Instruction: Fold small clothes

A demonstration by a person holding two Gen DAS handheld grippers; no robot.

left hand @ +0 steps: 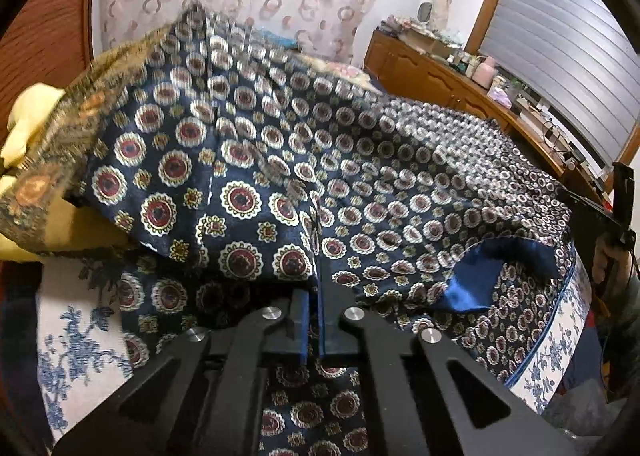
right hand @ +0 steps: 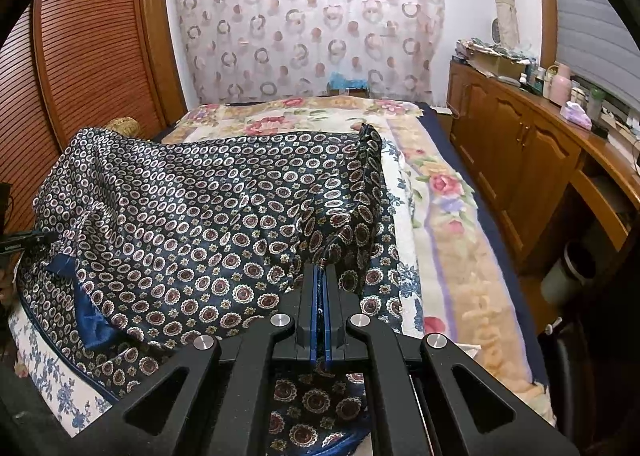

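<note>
A navy garment [left hand: 280, 160] printed with red and white medallions, its plain blue lining [left hand: 480, 276] showing, hangs lifted over the bed. My left gripper [left hand: 315, 290] is shut on a fold of its near edge; the cloth rises from between the blue pads. In the right wrist view the same garment [right hand: 208, 208] stretches off to the left, and my right gripper [right hand: 321, 276] is shut on its near right corner. The right gripper [left hand: 620, 208] shows at the far right of the left wrist view, held by a hand. The left gripper [right hand: 20, 242] shows at the left edge of the right wrist view.
The bed carries a blue-and-white floral sheet [right hand: 52, 380] and a flowered blanket [right hand: 448, 192]. A yellow and brown patterned cloth [left hand: 44, 176] lies at the left. A wooden cabinet [right hand: 520, 160] with clutter on top runs along the right; a louvred wardrobe [right hand: 92, 48] stands at the left.
</note>
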